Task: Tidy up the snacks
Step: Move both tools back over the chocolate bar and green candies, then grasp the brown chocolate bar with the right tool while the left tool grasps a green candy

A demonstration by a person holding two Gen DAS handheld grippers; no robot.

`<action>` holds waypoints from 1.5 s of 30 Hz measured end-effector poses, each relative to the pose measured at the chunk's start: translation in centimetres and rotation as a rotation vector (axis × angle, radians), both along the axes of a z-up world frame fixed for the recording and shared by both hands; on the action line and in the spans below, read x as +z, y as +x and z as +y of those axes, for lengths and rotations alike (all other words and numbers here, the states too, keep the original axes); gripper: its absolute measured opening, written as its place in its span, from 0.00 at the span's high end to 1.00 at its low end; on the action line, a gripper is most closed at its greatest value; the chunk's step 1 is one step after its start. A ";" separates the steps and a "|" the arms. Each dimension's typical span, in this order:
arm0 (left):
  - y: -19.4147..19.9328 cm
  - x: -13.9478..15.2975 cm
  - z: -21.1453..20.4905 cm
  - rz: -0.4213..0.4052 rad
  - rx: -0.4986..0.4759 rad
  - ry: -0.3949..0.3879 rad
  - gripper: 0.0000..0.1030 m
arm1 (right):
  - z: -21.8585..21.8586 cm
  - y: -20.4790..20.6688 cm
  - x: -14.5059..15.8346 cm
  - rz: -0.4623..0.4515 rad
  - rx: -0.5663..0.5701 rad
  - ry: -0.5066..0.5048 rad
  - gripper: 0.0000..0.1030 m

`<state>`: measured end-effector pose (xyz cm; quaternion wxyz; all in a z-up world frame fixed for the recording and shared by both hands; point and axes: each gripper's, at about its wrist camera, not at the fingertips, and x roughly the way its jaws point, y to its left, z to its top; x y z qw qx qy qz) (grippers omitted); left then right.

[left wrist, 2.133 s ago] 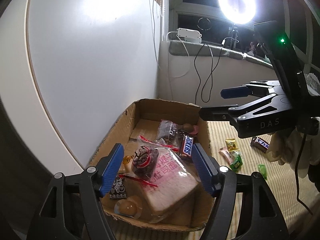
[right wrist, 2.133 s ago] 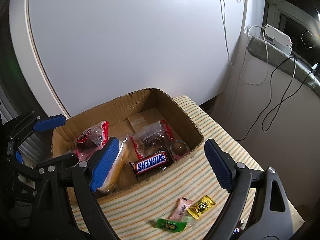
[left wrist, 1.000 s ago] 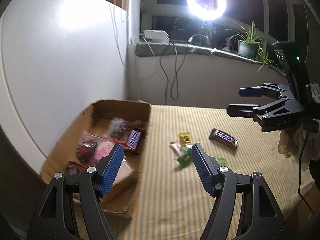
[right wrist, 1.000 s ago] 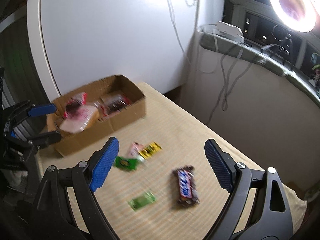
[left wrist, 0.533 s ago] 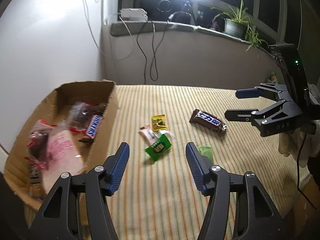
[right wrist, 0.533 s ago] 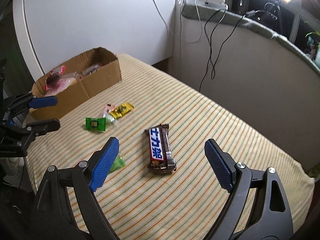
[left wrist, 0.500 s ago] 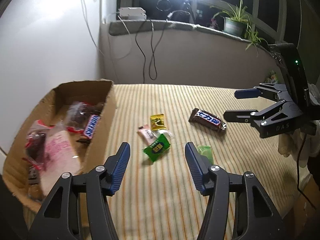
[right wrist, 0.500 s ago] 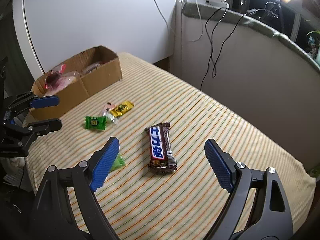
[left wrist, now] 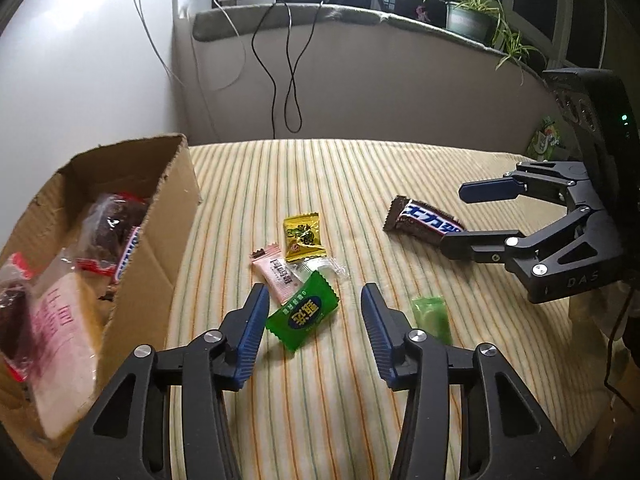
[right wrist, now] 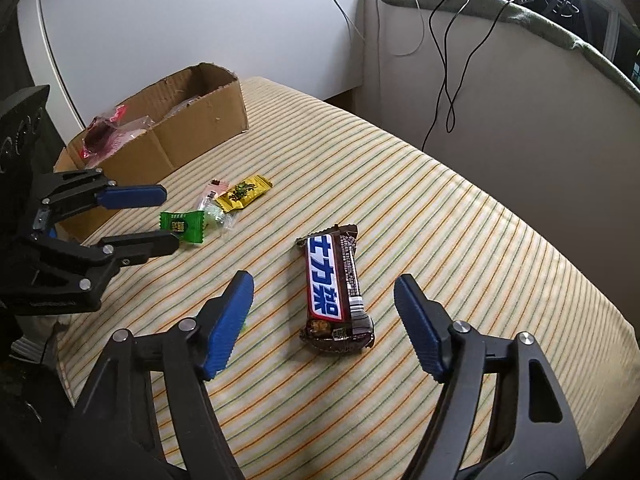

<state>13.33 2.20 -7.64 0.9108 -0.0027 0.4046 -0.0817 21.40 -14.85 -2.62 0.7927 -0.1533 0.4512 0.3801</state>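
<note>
Striped cloth [left wrist: 328,420] carries the loose snacks. Left gripper [left wrist: 312,322], open and empty, brackets the green candy [left wrist: 303,316] at lower centre; it overlaps the pink candy [left wrist: 276,274], risking a double pick. Right gripper [right wrist: 324,316], open and empty, straddles the chocolate bar [right wrist: 334,286]. Cardboard box [left wrist: 164,224] sits at left.

Loose snacks [left wrist: 303,315] beside filled box [left wrist: 160,216]

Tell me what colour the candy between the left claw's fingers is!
Green candy, clearest in the left wrist view.
</note>
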 end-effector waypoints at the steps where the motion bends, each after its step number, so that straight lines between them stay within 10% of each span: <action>1: 0.1 -0.1 0.0 0.005 -0.001 -0.001 0.57 | 0.0 0.1 -0.1 0.003 0.000 0.001 0.27; 18: 0.4 -0.9 -0.6 0.065 -0.044 0.044 0.70 | 1.4 1.3 -2.0 0.048 0.012 -0.026 0.38; 26: 0.1 -1.1 -0.6 0.078 -0.066 0.041 0.76 | 1.4 1.3 -2.4 0.060 0.018 -0.036 0.70; 33: -0.8 -0.8 -0.8 0.067 -0.057 0.031 0.89 | 1.0 0.5 -2.1 0.050 0.012 -0.036 0.71; 45: -0.9 -1.5 -0.8 0.082 -0.070 0.059 0.80 | 1.7 -0.4 -1.8 0.037 0.020 -0.055 0.71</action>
